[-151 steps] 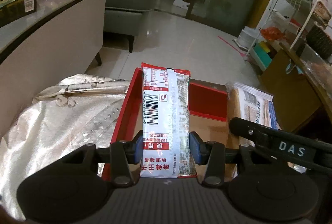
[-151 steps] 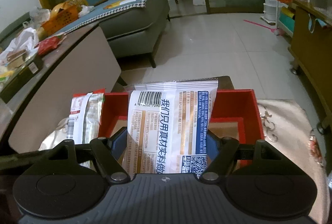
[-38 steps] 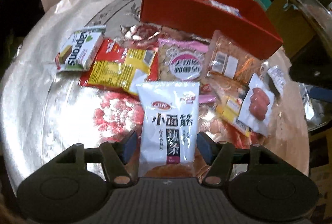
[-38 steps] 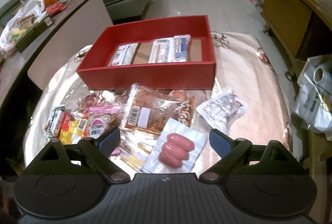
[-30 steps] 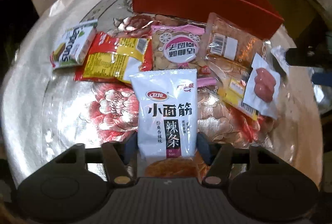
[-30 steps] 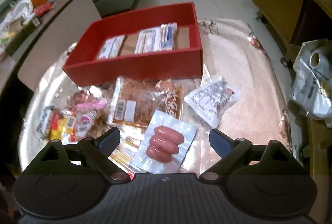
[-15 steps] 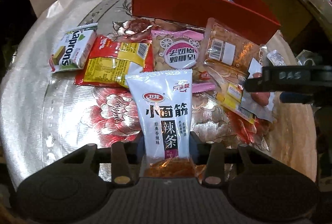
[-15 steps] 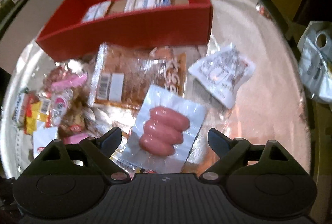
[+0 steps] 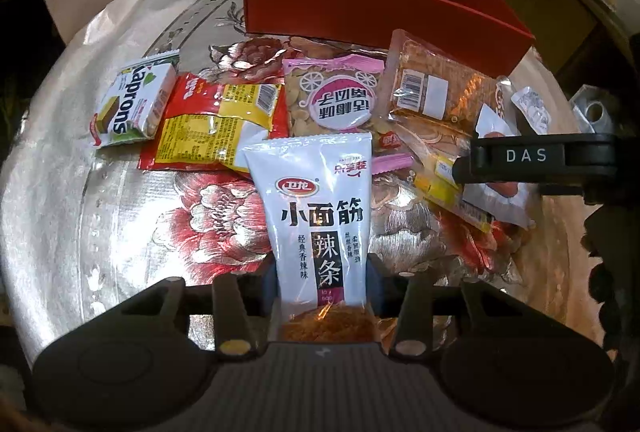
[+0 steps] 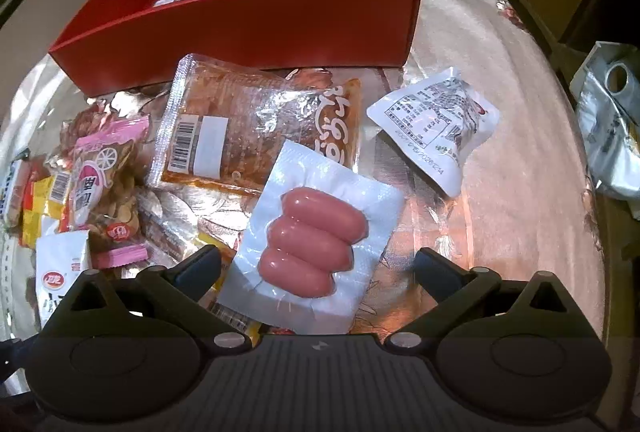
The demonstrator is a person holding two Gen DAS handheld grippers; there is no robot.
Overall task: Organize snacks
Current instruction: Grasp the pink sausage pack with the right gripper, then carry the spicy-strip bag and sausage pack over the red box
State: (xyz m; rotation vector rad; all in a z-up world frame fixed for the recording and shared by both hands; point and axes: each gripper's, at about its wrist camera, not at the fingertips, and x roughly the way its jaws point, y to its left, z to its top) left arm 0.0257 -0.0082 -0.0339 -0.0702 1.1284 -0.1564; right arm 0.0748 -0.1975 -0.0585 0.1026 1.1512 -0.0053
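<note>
— Gripping anything on the left?
— Yes. The left gripper [image 9: 322,282] is pinching the near end of the white pouch [image 9: 316,218], its jaws drawn in narrow on both edges. They have just been closing on it. The pouch is sticking out toward the far side, over the flowered cloth [image 9: 100,216].
— And the right gripper [image 10: 316,266]?
— It is standing at its widest, holding nothing; its jaws have just been opening. The sausage pack [image 10: 316,236] is lying flat between the fingers, untouched as far as I can tell.
— Where is the box sitting?
— The red box [image 10: 256,16] is sitting at the far side of the cloth, with two packets lying inside. Loose snacks are lying near its front wall: an orange pack [image 10: 248,128], a pink bag [image 9: 332,100], a yellow-red bag [image 9: 216,124] and, leftmost, a green-white carton [image 9: 132,104]. A small white sachet [image 10: 436,128] is lying to the right.
</note>
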